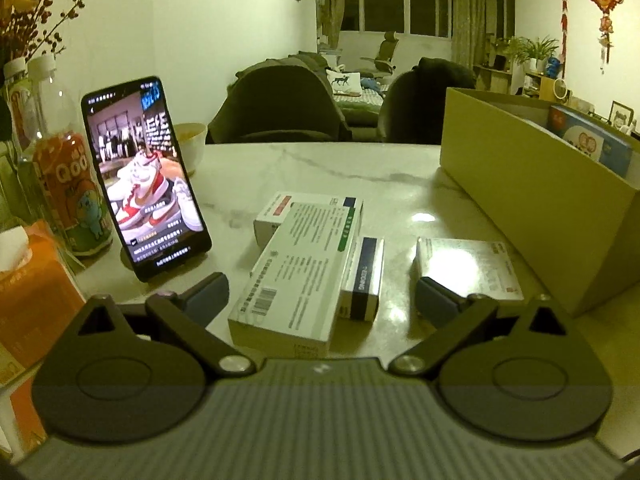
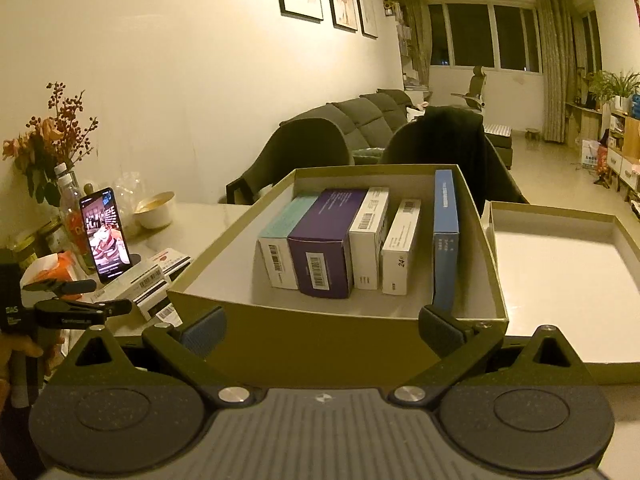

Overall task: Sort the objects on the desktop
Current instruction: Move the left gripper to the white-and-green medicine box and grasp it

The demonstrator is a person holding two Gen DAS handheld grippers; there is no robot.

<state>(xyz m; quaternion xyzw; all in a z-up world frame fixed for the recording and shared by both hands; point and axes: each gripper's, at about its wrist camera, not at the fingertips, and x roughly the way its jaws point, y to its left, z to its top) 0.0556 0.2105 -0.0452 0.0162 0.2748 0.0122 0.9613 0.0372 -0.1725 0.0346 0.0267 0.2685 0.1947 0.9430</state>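
Medicine boxes (image 1: 296, 264) lie loose on the marble surface (image 1: 360, 168) beside the cardboard box (image 2: 340, 320), where others stand upright; left claw (image 1: 320, 300) and right claw (image 2: 322, 328) both released, empty.

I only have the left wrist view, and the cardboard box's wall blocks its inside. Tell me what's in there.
Observer: Five packets stand on end in the cardboard box, with a purple packet second from the left.
Operator: Give me the free space.
Observer: Bare floor shows in front of the packets, along the near wall.
Operator: Report the right tongs.
Observer: The right tongs are open with nothing between them, in front of the box's near wall.
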